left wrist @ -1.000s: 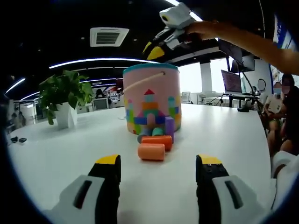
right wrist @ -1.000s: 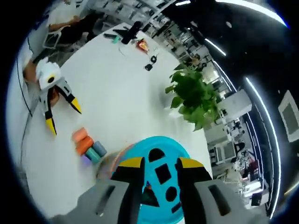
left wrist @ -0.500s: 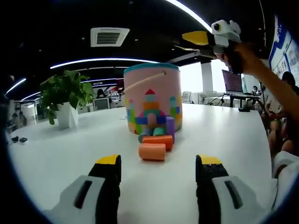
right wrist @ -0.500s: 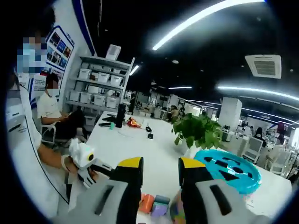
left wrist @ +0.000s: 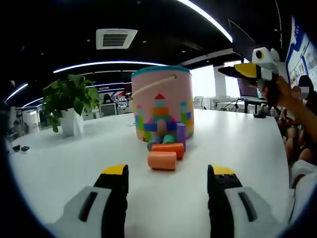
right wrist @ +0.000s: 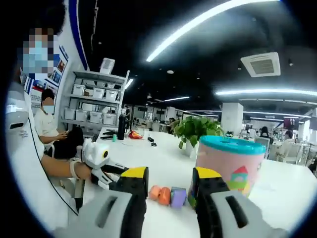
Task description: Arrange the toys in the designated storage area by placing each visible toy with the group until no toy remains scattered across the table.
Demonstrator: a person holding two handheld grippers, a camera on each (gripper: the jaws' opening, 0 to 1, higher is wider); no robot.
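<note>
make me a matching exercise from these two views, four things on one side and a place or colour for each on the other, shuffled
Things:
1. toy bucket
2. potted plant
3. orange cylinder block
4. purple block

Descriptions:
A. green leaves in a white pot, on the table left of the bucket in the left gripper view
B. lying on its side, the block nearest the left gripper
C. pink with a teal lid and a block-castle picture
D. standing upright against the bucket's base

Pairs: 1-C, 2-A, 3-B, 4-D
</note>
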